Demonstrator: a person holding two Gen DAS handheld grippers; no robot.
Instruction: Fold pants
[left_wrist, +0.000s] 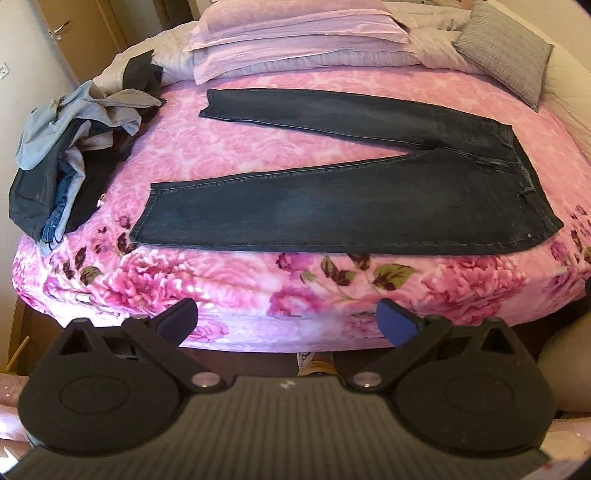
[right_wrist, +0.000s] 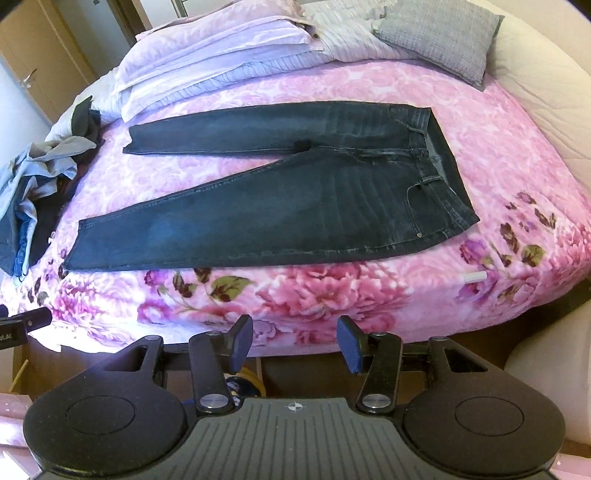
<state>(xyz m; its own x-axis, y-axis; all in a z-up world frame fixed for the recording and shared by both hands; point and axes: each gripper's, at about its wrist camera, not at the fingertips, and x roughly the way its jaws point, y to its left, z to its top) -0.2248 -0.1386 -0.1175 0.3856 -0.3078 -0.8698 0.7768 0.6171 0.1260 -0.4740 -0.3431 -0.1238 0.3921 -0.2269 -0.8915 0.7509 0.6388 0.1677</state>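
Two grippers are hovering off the near edge of the bed (left_wrist: 332, 317), both empty: the left gripper (left_wrist: 287, 319) is standing spread wide, the right gripper (right_wrist: 295, 343) spread less. The dark pants (right_wrist: 295, 199) are lying flat on the floral blanket (right_wrist: 332, 295), legs splayed leftward, waistband right. No legible writing is showing. A clothes pile (left_wrist: 70, 155) is crowding the left edge; pillows (left_wrist: 295, 40) are lining the far side.

Both grippers: black ribbed body, round black discs, silver pivot screws, blue pads (left_wrist: 397, 321) on fingers (right_wrist: 242, 343)
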